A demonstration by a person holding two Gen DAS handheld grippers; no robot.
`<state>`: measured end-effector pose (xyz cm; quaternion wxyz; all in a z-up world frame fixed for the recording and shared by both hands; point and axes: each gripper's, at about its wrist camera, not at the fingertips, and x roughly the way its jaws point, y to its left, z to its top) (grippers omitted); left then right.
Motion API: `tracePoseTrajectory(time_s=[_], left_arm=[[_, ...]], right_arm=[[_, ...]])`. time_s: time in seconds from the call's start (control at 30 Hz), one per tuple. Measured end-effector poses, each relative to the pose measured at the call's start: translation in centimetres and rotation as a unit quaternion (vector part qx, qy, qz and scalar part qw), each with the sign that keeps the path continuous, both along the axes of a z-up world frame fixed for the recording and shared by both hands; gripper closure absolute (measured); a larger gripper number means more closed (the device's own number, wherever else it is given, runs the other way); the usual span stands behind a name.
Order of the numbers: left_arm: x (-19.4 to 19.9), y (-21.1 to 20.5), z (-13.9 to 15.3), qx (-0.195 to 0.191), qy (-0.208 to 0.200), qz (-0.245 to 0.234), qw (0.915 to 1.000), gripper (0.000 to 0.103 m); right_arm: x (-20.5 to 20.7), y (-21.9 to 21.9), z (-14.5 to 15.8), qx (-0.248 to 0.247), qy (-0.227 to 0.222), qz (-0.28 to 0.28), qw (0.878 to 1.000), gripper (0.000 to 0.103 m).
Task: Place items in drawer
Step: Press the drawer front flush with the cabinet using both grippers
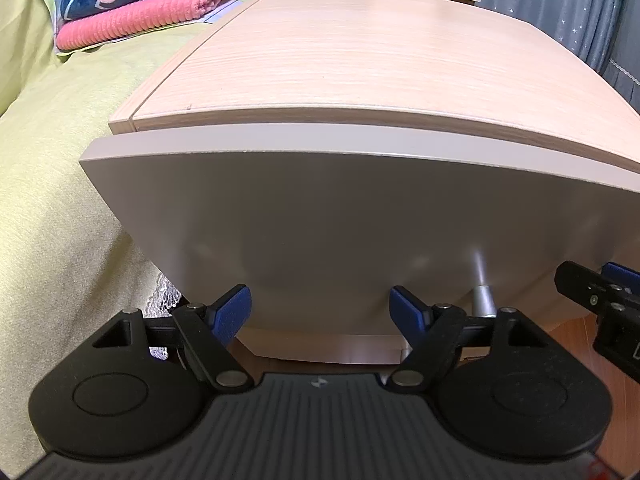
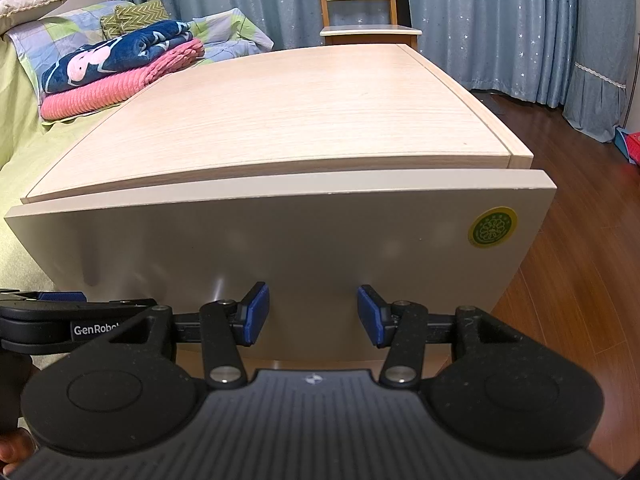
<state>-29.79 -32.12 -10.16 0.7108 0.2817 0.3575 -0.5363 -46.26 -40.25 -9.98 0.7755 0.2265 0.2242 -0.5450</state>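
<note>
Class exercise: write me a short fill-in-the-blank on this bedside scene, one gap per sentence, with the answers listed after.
1. The drawer front of the nightstand is ____, not pulled out.
2. Both the left gripper and the right gripper have their jaws ____.
3. The round sticker sits near the drawer front's upper ____ corner in the right wrist view.
4. The folded pink blanket lies on the ____.

Answers: closed; open; right; bed

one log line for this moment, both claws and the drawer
left claw: open, empty | right claw: open, empty | drawer front: shut, both claws facing it | handle: not gripped | items: none in view
</note>
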Motion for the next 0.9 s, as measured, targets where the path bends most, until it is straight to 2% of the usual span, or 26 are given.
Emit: tracePoseTrajectory(time_s=[0.43, 0.9], left_arm=[[-0.7, 0.7, 0.1, -0.001, 0.001, 0.001, 1.0000, 0.026], [0.4, 0.4, 0.2, -0.002, 0.003, 0.003, 1.0000, 0.026]], right_arm=[[0.0, 0.0, 0.1, 0.000, 0.000, -0.002, 1.000, 0.058], [0.0, -0.3, 0.2, 0.002, -0.004, -0.006, 1.000, 0.058]])
